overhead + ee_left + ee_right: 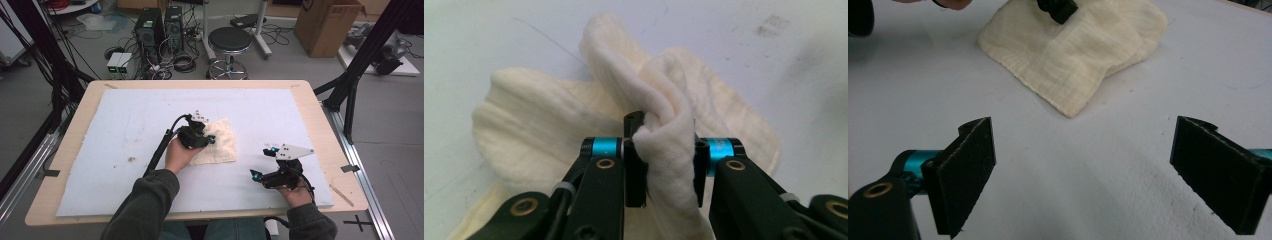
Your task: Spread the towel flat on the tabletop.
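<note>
A cream cloth lies folded and rumpled near the middle of the white mat. My left gripper sits over the cloth's left part. In the left gripper view a raised fold of the cloth fills the gap between the jaws of that gripper, and the pads press on it from both sides. My right gripper hovers at the mat's front right, jaws wide apart with nothing between them. In the right gripper view it faces the cloth, with the left gripper on the cloth's far side.
The mat covers most of a wooden table. On the floor beyond the far edge stand a black stool, computer towers with cables, and a cardboard box. Black frame posts rise at both sides.
</note>
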A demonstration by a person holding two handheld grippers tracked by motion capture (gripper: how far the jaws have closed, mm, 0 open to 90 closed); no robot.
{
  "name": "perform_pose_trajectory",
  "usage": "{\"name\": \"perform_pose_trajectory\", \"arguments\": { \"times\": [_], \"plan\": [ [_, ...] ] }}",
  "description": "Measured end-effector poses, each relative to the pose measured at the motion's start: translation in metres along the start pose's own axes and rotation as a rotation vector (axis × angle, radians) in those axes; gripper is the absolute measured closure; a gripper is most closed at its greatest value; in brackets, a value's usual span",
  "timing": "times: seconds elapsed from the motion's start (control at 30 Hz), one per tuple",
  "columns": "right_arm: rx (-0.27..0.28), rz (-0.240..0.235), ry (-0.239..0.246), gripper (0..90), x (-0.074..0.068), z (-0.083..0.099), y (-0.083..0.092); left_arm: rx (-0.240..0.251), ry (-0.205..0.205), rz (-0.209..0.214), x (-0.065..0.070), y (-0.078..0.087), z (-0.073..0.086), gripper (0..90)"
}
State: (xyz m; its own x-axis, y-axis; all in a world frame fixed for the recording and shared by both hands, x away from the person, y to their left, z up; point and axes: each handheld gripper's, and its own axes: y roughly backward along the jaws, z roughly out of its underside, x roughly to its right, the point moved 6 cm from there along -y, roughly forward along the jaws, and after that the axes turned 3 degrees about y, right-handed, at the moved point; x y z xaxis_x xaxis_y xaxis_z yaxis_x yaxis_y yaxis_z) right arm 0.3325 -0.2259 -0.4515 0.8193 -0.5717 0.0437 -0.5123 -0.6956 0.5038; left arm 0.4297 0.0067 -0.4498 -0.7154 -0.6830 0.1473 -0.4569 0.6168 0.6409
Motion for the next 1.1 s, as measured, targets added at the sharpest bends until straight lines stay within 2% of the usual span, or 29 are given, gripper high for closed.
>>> {"name": "perform_pose_trajectory", "arguments": {
  "times": [0.03, 0.07, 0.13, 0.2, 0.27, 0.33, 0.43, 0.47, 0.53, 0.57, 0.67, 0.7, 0.73, 0.77, 0.8, 0.87, 0.93, 1.1],
  "plan": [
    [0.0, 0.0, 0.0, 10.3, 0.0, 0.0, 0.0, -0.006, -0.004, 0.004, -0.001, -0.001, 0.001, 75.0],
    [-0.001, -0.005, 0.001, 10.2, 0.0, 0.0, 0.0, -0.006, -0.013, 0.012, -0.001, 0.001, 0.001, 67.9],
    [-0.001, -0.005, 0.0, 10.2, 0.0, 0.0, 0.0, -0.001, -0.018, 0.017, 0.0, 0.003, 0.0, 59.8],
    [0.0, -0.008, -0.002, 10.2, 0.0, 0.001, 0.0, 0.04, -0.016, 0.034, -0.001, 0.013, -0.006, 50.8],
    [-0.003, -0.008, 0.002, 10.3, -0.001, 0.001, 0.0, 0.053, -0.014, 0.031, -0.003, 0.017, -0.008, 44.1],
    [-0.012, -0.015, 0.002, 10.3, -0.003, 0.001, -0.001, 0.077, -0.02, 0.027, -0.006, 0.028, -0.012, 41.9],
    [-0.013, -0.015, 0.011, 10.3, -0.003, 0.001, -0.002, 0.117, -0.014, 0.019, -0.015, 0.047, -0.016, 40.7],
    [-0.013, -0.015, 0.011, 10.3, -0.003, 0.001, -0.002, 0.117, -0.014, 0.019, -0.015, 0.047, -0.016, 40.6],
    [-0.013, -0.015, 0.01, 10.2, -0.003, 0.001, -0.002, 0.131, -0.007, 0.001, -0.022, 0.056, -0.016, 40.6],
    [-0.015, -0.018, 0.008, 10.3, -0.003, 0.002, -0.002, 0.138, 0.006, -0.01, -0.03, 0.063, -0.014, 40.7],
    [-0.012, -0.014, 0.012, 10.2, -0.003, 0.001, -0.002, 0.138, 0.02, -0.028, -0.038, 0.069, -0.01, 40.7],
    [-0.016, -0.015, 0.006, 10.3, -0.003, 0.002, -0.002, 0.131, 0.031, -0.05, -0.046, 0.073, -0.005, 41.0],
    [-0.014, -0.014, 0.011, 10.3, -0.003, 0.002, -0.003, 0.131, 0.031, -0.05, -0.046, 0.073, -0.005, 41.8],
    [-0.015, -0.016, 0.009, 10.2, -0.003, 0.002, -0.003, 0.124, 0.035, -0.072, -0.052, 0.075, -0.001, 42.4],
    [-0.019, -0.017, 0.009, 10.2, -0.003, 0.002, -0.003, 0.124, 0.035, -0.072, -0.052, 0.075, -0.001, 44.2],
    [-0.022, -0.02, 0.006, 10.3, -0.004, 0.002, -0.003, 0.104, 0.05, -0.084, -0.061, 0.074, 0.008, 49.1],
    [-0.02, -0.017, 0.01, 10.3, -0.004, 0.002, -0.003, 0.072, 0.062, -0.089, -0.067, 0.071, 0.015, 56.6],
    [-0.014, -0.008, 0.012, 10.3, -0.001, 0.001, -0.003, 0.008, 0.071, -0.113, -0.076, 0.06, 0.029, 57.4]
  ]
}}
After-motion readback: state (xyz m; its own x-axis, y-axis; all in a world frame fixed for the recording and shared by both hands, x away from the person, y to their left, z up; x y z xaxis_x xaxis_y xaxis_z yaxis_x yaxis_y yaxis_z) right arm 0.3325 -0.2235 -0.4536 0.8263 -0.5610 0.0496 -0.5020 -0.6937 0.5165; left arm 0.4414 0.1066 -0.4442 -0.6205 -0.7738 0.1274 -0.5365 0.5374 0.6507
